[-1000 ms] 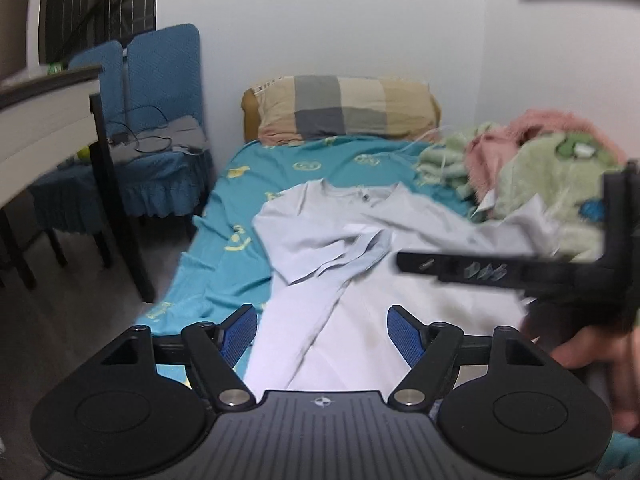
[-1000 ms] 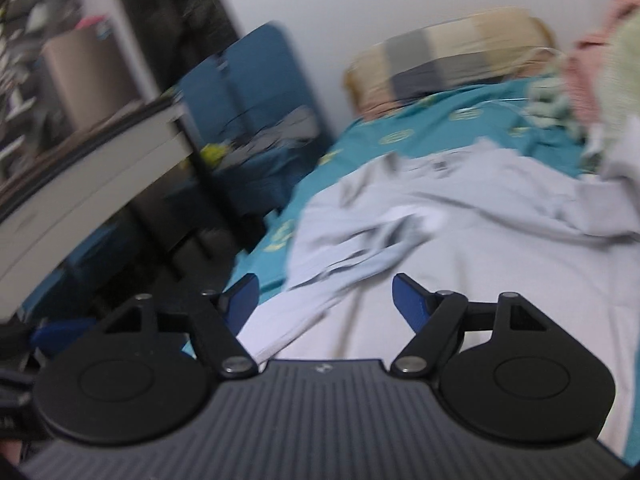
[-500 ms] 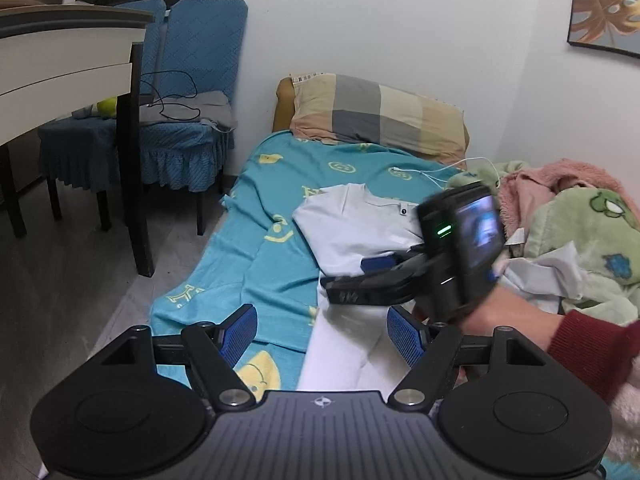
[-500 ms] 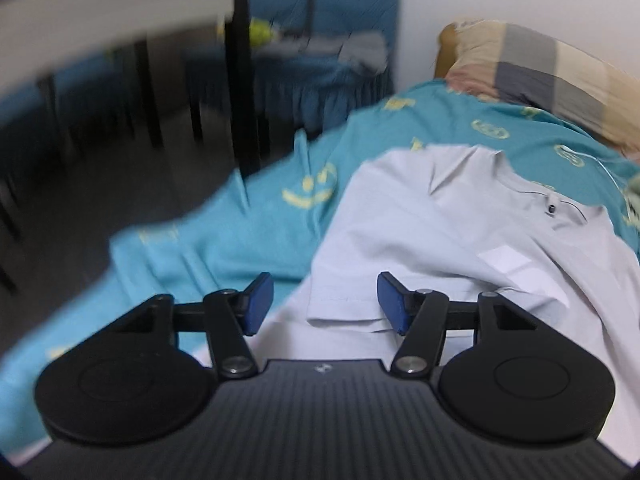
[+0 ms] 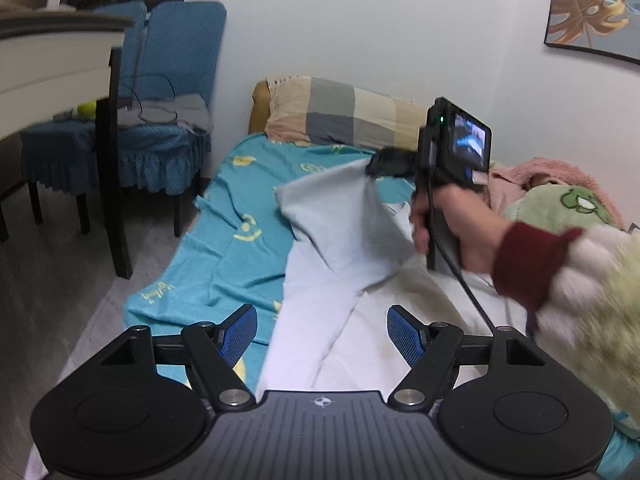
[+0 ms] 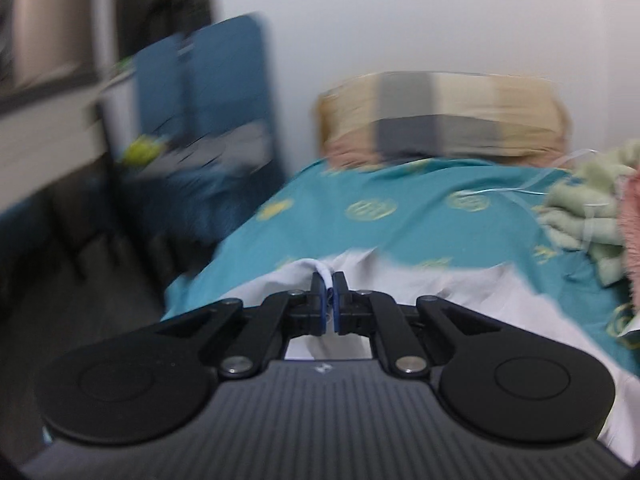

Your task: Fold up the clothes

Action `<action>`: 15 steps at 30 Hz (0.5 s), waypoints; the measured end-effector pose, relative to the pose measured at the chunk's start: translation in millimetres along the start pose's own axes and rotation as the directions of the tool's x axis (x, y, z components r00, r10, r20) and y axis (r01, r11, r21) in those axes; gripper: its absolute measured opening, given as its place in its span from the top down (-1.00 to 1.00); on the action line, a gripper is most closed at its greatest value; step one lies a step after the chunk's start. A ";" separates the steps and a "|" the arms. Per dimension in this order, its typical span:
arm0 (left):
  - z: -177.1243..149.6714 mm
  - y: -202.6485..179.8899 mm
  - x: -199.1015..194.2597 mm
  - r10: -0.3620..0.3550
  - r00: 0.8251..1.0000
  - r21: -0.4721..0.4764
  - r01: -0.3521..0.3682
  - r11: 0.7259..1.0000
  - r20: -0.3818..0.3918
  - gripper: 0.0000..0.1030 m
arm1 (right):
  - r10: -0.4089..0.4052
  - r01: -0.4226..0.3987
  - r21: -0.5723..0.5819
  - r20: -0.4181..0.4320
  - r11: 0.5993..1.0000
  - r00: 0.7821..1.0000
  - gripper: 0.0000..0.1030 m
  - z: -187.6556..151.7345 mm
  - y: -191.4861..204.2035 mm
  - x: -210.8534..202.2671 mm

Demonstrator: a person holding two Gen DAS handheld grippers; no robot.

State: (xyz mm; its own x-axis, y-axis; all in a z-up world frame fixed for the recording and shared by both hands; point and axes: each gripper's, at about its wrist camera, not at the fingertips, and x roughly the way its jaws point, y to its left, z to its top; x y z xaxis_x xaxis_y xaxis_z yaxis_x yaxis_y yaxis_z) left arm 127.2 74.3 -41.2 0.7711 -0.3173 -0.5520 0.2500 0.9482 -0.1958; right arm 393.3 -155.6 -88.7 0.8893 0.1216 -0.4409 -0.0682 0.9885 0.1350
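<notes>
White shirt (image 5: 348, 216) edge pinched in right tool (image 6: 329, 280), lifted above bedsheet (image 5: 224, 240).

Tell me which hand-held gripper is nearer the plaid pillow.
Right. The right hand-held gripper, shut on the pale shirt, is up the bed just short of the plaid pillow; the left hand-held gripper hangs open farther back.

Bare teal sheet (image 5: 224, 240) lies free left of the shirt (image 5: 348, 216); piled blankets (image 5: 560, 208) block the right, pillow (image 5: 340, 116) behind.
</notes>
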 end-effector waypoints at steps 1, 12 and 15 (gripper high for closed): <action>-0.6 -0.3 3.5 -0.002 1.000 -0.002 0.002 1.000 -0.008 -0.44 | -0.029 0.029 0.036 0.009 0.999 1.000 0.88 7.5 -11.8 9.0; -13.1 3.7 49.8 0.026 0.993 0.009 -0.026 1.000 -0.118 -0.44 | -0.134 0.168 0.223 -0.163 0.960 0.978 0.86 -47.5 -93.5 96.9; -13.4 8.7 56.3 0.039 0.990 0.009 -0.038 0.999 -0.133 -0.44 | -0.096 0.138 0.252 -0.171 0.958 0.981 0.83 -44.8 -94.9 86.8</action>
State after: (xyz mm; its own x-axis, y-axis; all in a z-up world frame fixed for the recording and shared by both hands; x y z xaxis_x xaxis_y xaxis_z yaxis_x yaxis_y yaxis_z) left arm 165.0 64.6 -84.8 0.6954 -0.2787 -0.6624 0.2254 0.9598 -0.1672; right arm 456.7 -234.8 -179.5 0.8013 0.0396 -0.5970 0.1710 0.9410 0.2919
